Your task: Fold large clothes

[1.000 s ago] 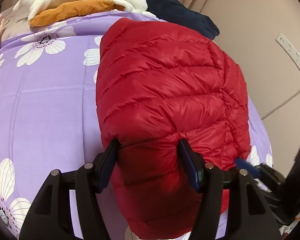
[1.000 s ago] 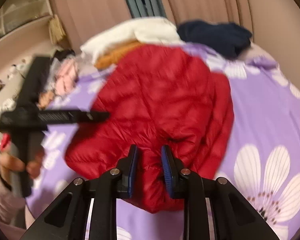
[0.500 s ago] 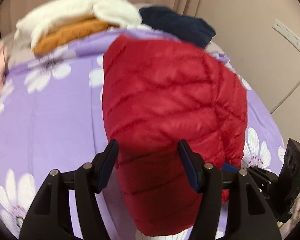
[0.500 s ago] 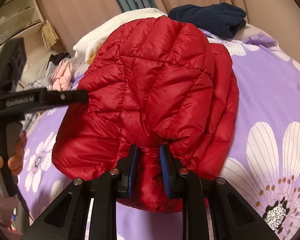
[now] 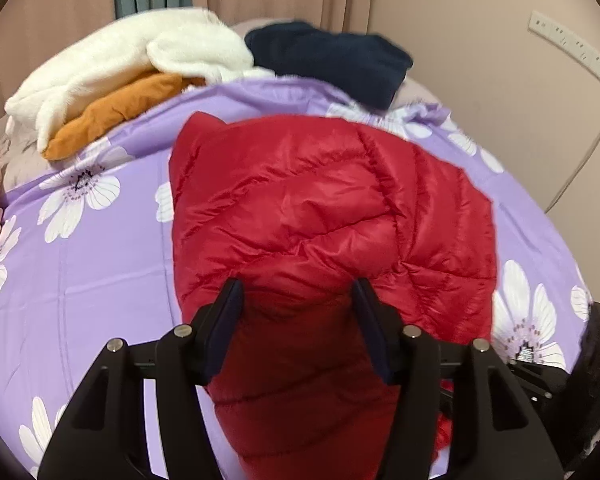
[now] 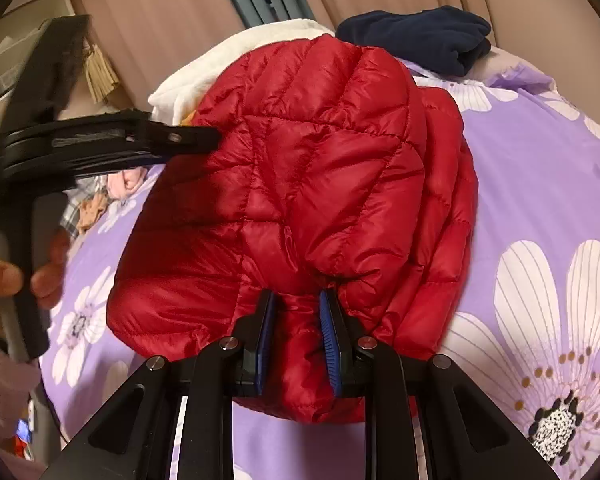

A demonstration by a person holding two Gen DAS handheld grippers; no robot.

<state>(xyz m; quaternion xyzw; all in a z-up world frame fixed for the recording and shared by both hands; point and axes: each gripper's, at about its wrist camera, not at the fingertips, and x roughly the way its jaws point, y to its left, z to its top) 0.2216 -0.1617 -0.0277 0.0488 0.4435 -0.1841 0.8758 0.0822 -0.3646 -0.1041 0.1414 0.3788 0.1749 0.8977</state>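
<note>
Right claw (image 6: 296,336) pinches red puffer jacket (image 6: 320,184) hem; left claw (image 5: 298,320) gapes wide around it, prob. to steady the fold on bed (image 5: 80,280).

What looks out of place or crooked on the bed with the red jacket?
Nothing looks damaged or spilled. The red jacket is only half folded: it lies bunched on the purple sheet, with its layers uneven on the right side. The right gripper pinches its near edge.

my black fingers (image 6: 268,320) wear blue pads. red quilted jacket (image 5: 320,216) on lilac sheet (image 5: 100,264) with white daisies; cream (image 5: 132,56), orange (image 5: 116,112) at eleven o'clock, navy (image 5: 332,60) clothes at one.
</note>
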